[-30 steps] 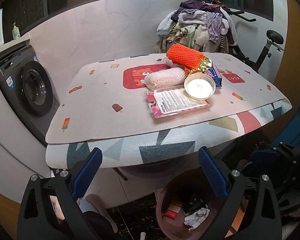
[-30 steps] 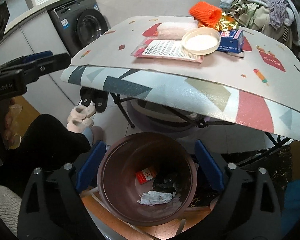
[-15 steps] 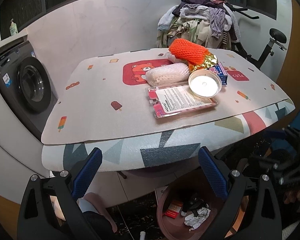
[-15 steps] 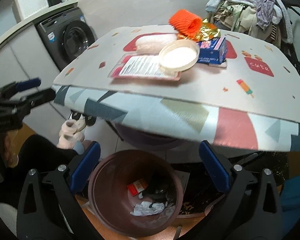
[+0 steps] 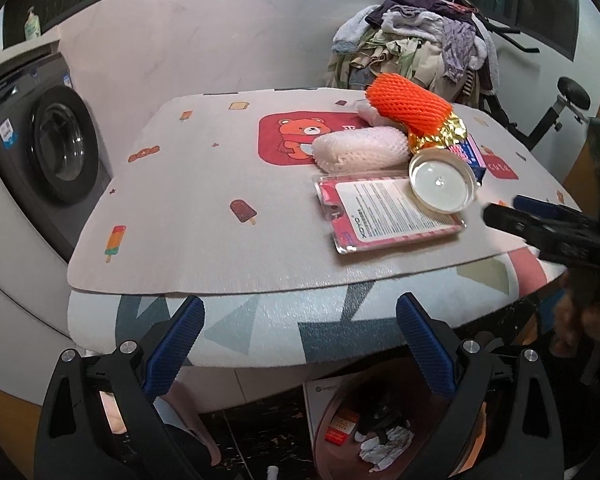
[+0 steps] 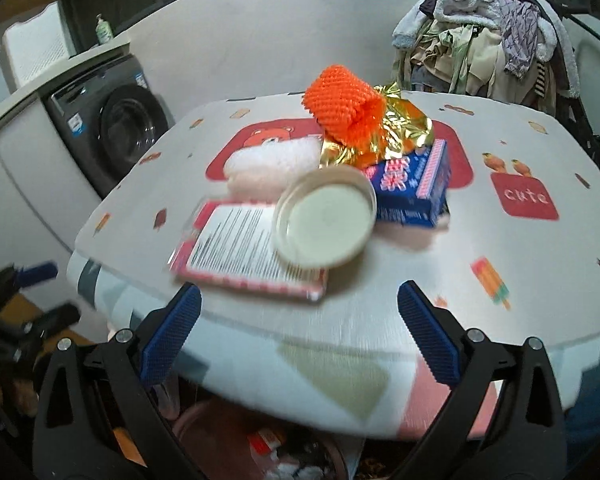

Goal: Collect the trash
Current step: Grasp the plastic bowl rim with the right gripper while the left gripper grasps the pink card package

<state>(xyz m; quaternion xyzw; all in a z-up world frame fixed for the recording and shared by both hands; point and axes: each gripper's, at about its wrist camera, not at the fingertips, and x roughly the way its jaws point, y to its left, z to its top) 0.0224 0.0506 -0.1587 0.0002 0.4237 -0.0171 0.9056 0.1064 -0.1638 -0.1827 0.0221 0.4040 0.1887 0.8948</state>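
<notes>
Trash lies grouped on the table: a pink blister pack, a round white lid resting on it, a white foam net, an orange foam net, gold foil and a blue box. A brown bin with trash in it stands on the floor below the table edge. My left gripper is open and empty at the table's near edge. My right gripper is open and empty, just short of the blister pack and above the table edge.
A washing machine stands left. A pile of clothes sits behind the table, with an exercise bike at the right. The right gripper also shows at the right edge of the left wrist view.
My right gripper has risen from over the bin to table height and moved toward the trash pile. My left gripper has lifted and moved a little closer to the table.
</notes>
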